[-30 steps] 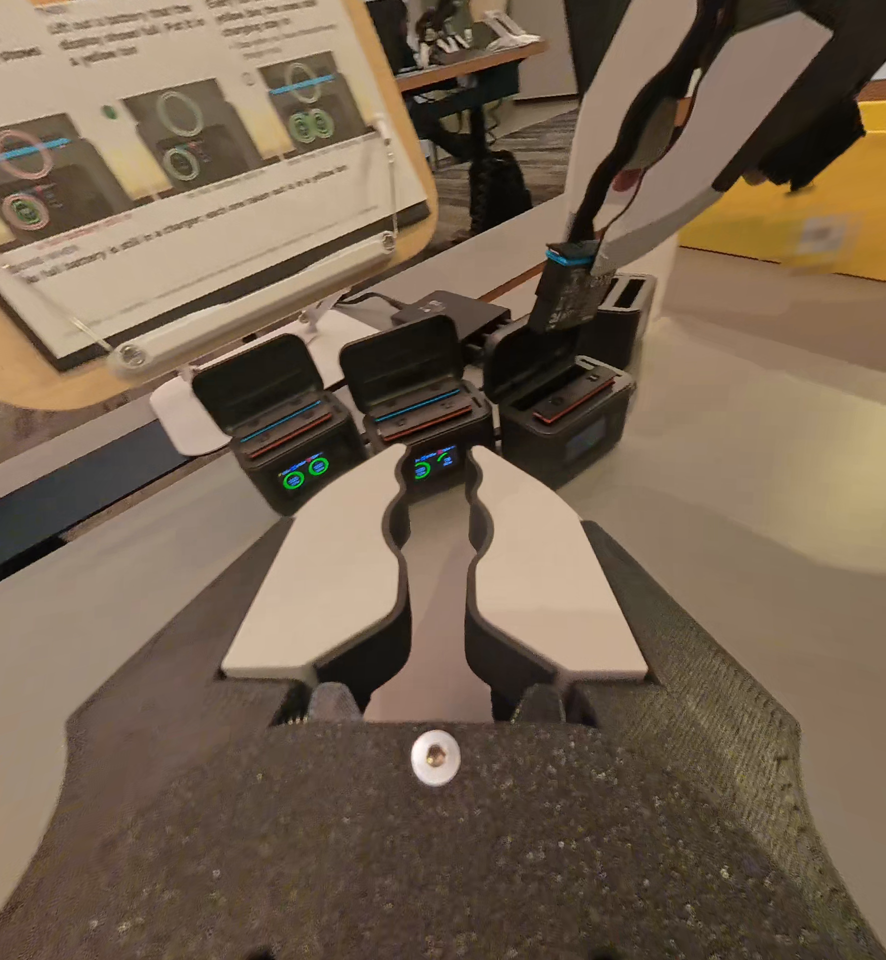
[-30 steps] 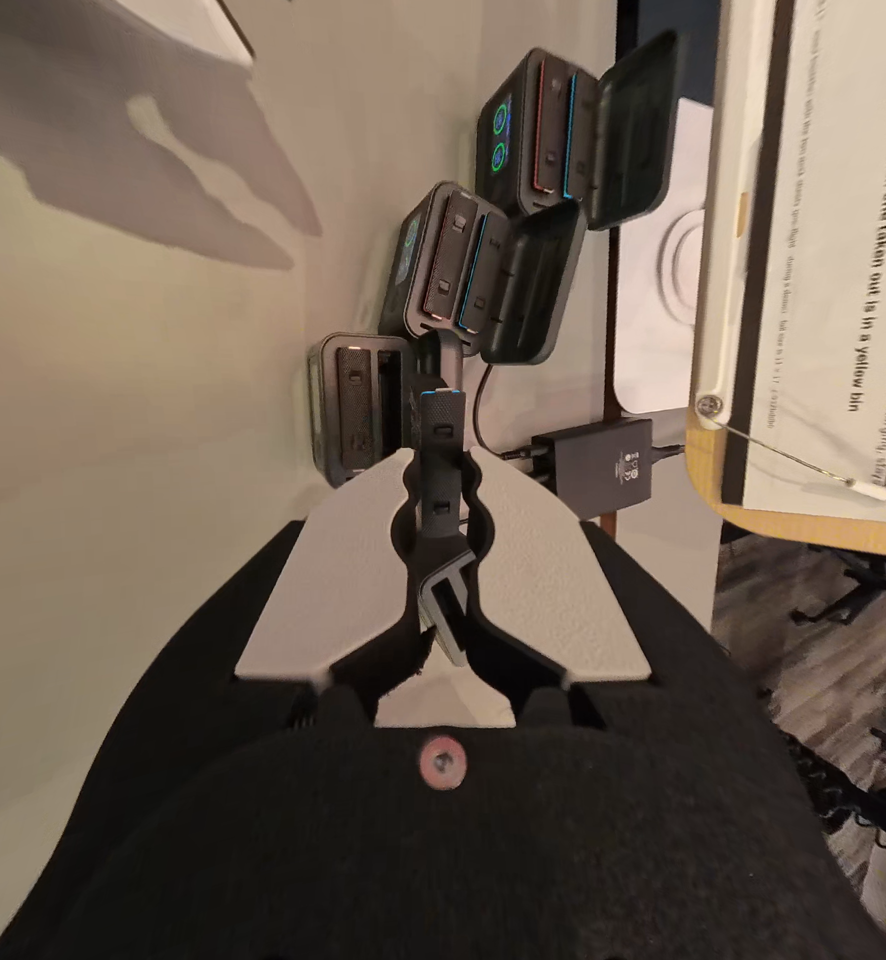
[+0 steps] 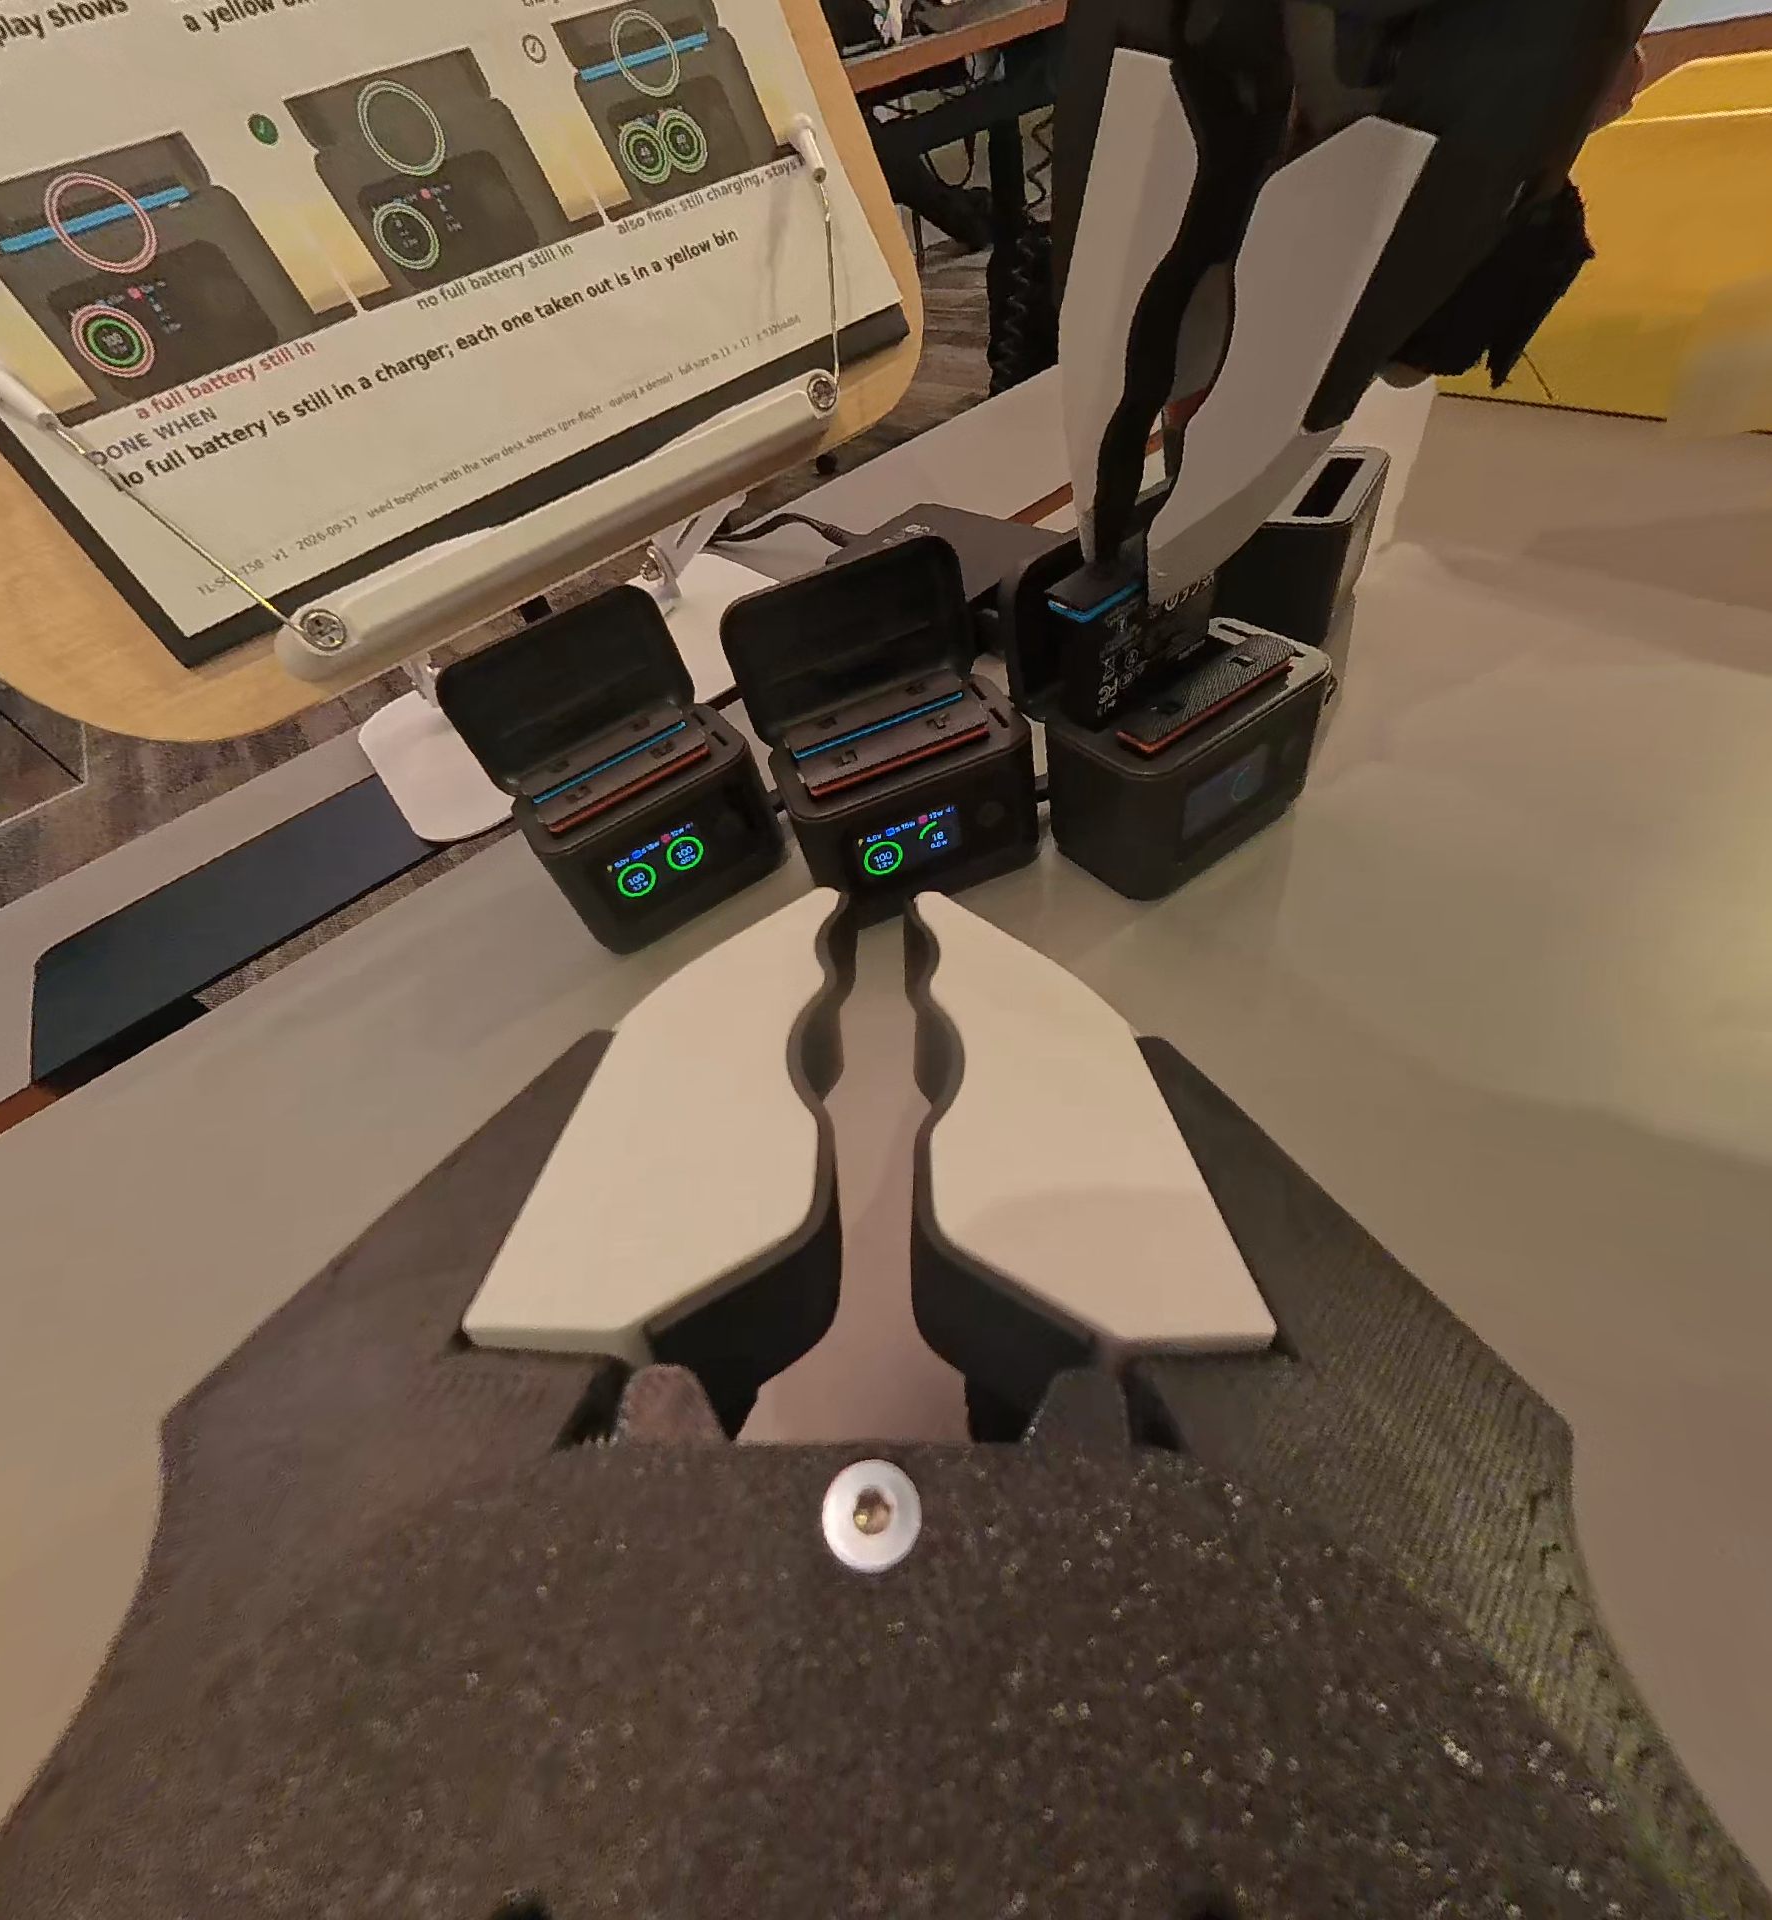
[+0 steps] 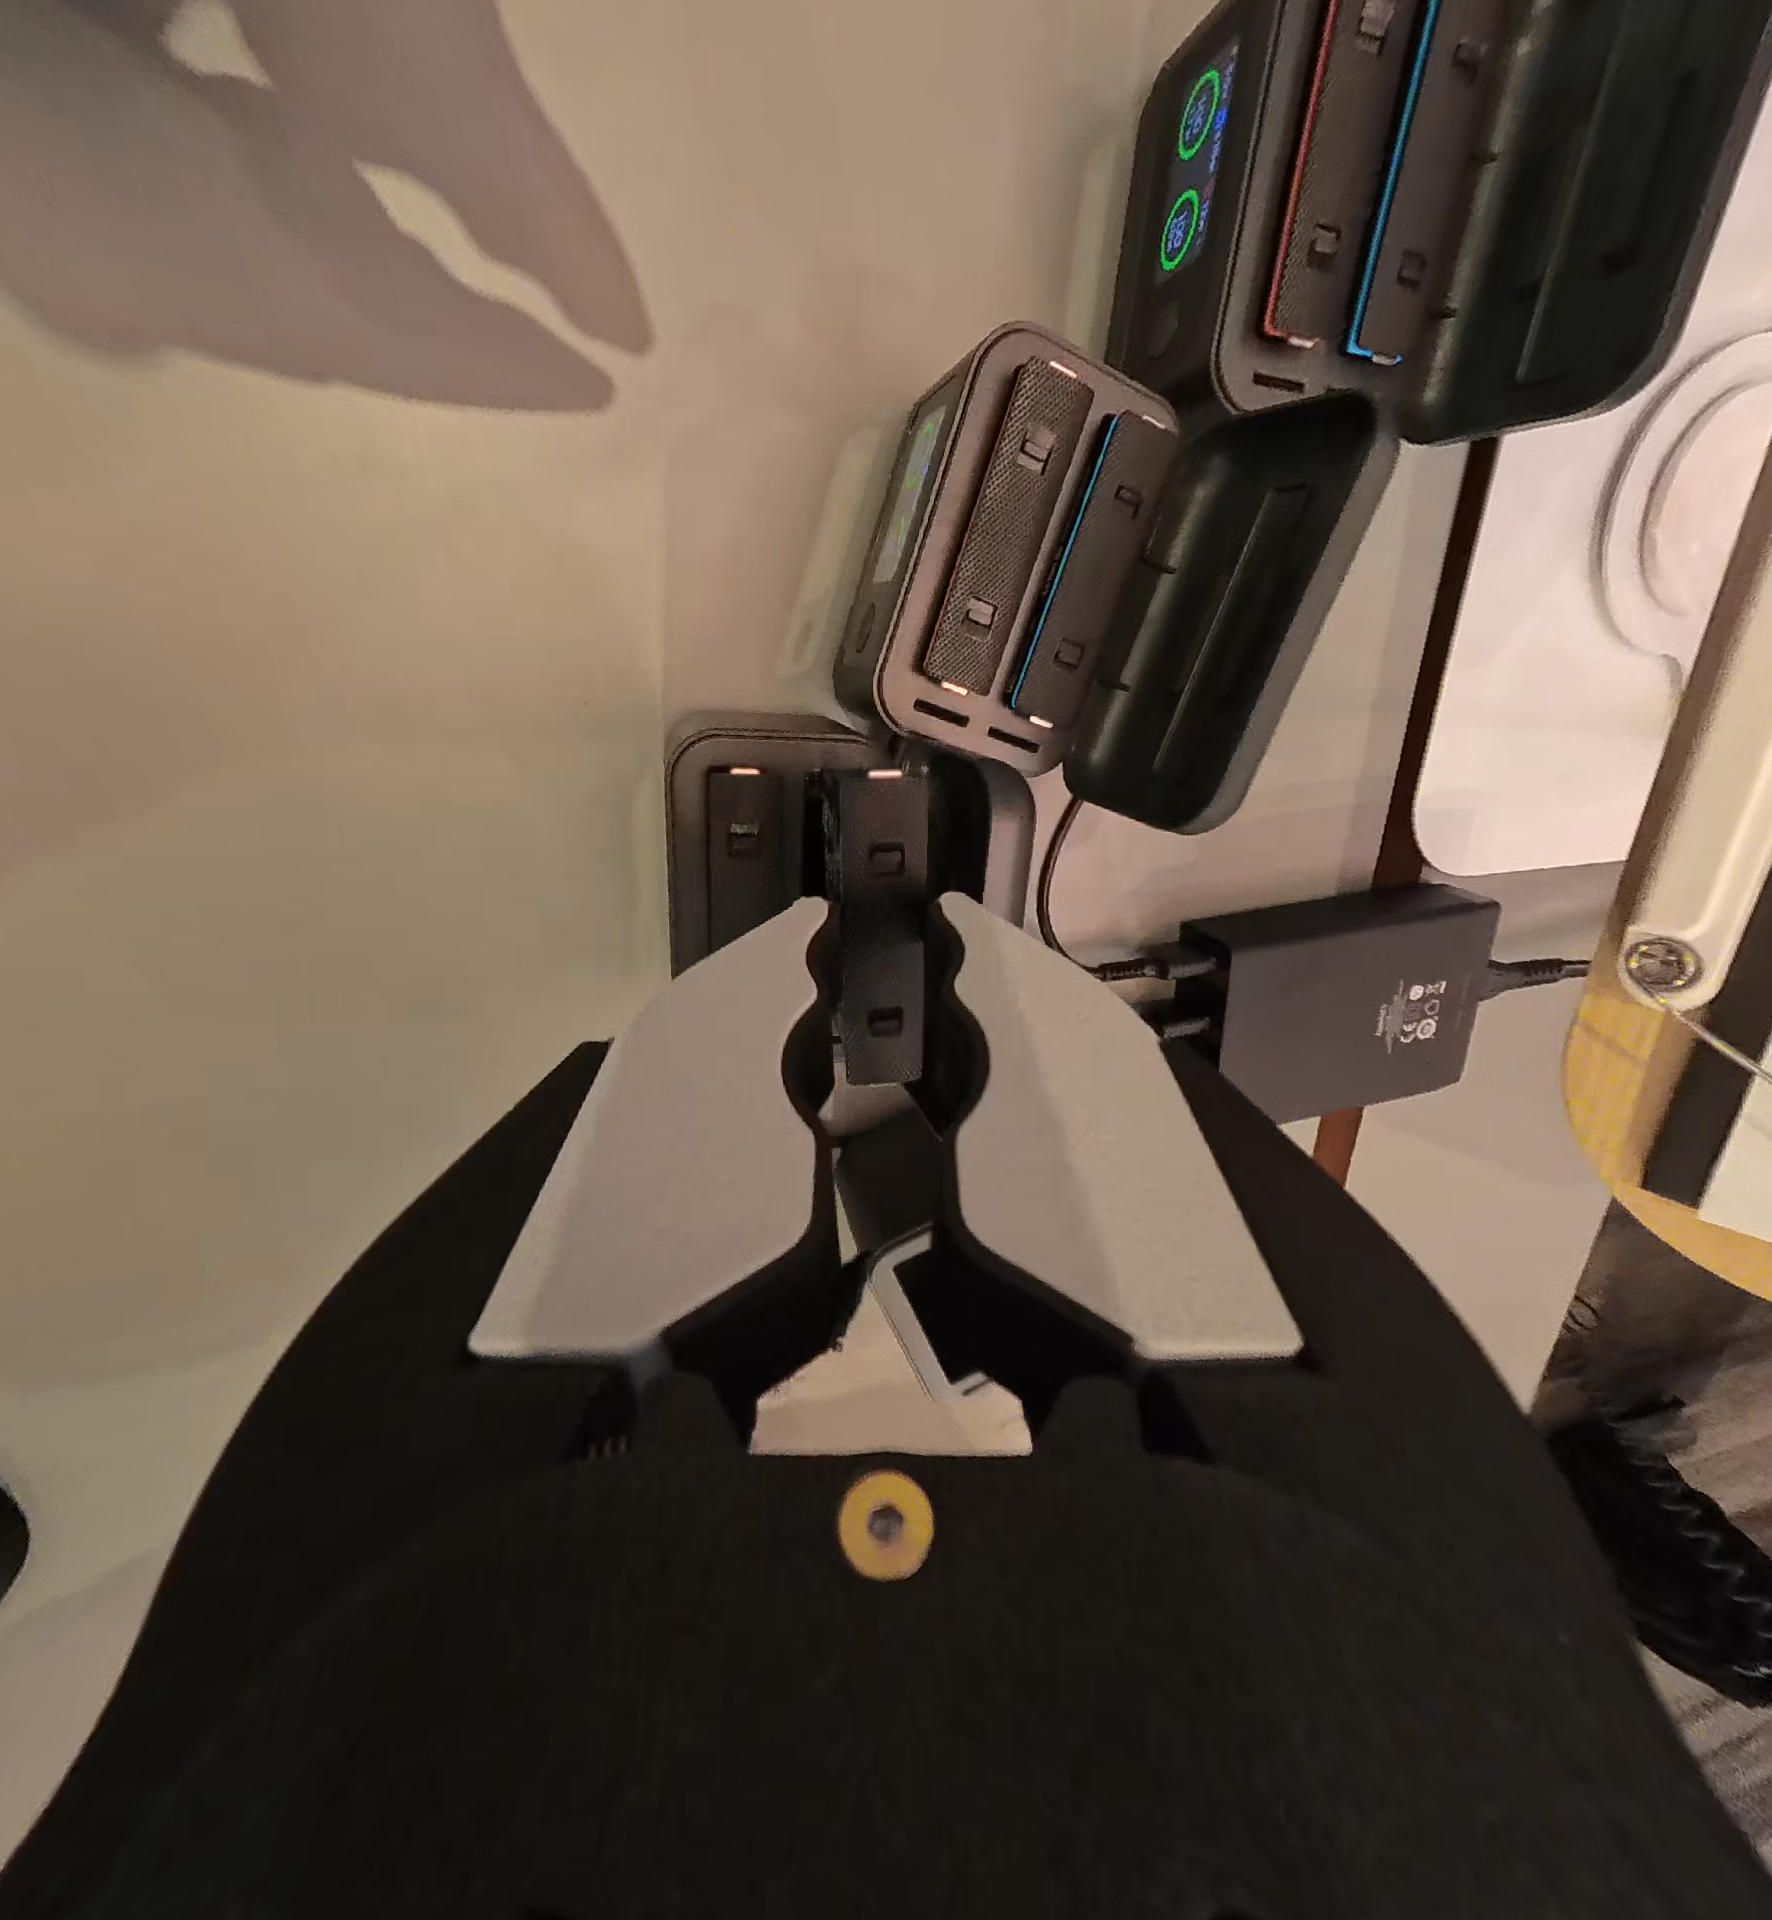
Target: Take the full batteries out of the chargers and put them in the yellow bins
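Three black chargers with open lids stand in a row: left (image 3: 643, 831), middle (image 3: 903, 821), right (image 3: 1183, 790). The left one's screen shows two green rings, the middle one's a full ring and a partial one, and the right one's is dim. My right gripper (image 3: 1142, 561) comes down from above, shut on a blue-edged battery (image 3: 1121, 644) whose lower end sits at the right charger's rear slot. In the right wrist view the battery (image 4: 877, 935) is clamped in the right gripper (image 4: 882, 914) over that charger (image 4: 747, 821). My left gripper (image 3: 874, 904) is empty, nearly shut, just before the middle charger.
A yellow bin (image 3: 1713, 239) stands at the back right. An instruction board (image 3: 394, 260) on a white stand leans over the chargers' left. A black power adapter (image 4: 1349, 997) with cables lies behind them. A black slotted box (image 3: 1318, 520) stands behind the right charger. The gap from one gripper's tips to the other's is roughly 12 cm. Measured from the fingertips, the black power adapter (image 4: 1349, 997) is 20 cm or so from the right gripper and 30 cm from the left.
The right gripper has lowered the battery from above the right charger down to its rear slot. The left gripper's fingers have narrowed, and it has moved closer to the chargers.
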`<state>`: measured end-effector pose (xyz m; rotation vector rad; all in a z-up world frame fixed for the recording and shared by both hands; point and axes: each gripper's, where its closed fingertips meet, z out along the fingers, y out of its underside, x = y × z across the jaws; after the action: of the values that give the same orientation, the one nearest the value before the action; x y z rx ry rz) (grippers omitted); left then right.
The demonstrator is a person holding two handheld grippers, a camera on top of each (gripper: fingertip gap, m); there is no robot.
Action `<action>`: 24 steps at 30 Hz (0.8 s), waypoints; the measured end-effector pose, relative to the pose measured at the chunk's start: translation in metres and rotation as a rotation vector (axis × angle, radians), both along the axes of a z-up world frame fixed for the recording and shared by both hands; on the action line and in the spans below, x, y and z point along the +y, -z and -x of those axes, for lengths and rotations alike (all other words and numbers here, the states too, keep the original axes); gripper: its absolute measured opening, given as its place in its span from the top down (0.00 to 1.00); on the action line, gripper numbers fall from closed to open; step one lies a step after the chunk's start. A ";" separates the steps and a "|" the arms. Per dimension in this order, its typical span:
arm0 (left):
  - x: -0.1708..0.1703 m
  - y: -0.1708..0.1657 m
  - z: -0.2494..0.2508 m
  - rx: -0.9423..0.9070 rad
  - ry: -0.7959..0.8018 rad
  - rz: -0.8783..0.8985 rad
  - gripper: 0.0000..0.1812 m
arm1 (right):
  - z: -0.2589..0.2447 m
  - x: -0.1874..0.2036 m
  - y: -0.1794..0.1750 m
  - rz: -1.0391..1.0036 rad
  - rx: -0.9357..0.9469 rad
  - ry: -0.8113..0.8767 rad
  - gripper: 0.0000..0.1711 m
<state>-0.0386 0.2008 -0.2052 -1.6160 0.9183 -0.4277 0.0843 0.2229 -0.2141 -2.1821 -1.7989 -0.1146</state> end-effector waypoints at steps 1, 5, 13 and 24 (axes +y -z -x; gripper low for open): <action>0.000 0.000 0.000 0.001 -0.001 -0.003 0.96 | 0.000 0.000 0.000 0.007 0.011 0.003 0.92; 0.000 0.001 0.000 0.007 0.003 -0.002 0.96 | 0.001 -0.001 0.000 0.041 0.057 0.016 0.92; -0.001 0.004 -0.002 0.024 0.013 -0.014 0.96 | -0.005 -0.002 0.020 0.053 0.031 0.017 0.91; -0.002 0.009 -0.004 0.054 0.031 -0.020 0.96 | -0.004 -0.001 0.015 0.034 0.012 -0.007 0.92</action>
<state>-0.0344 0.1984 -0.2143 -1.6032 0.9867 -0.3962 0.0886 0.2217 -0.2295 -2.1946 -1.8146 -0.0701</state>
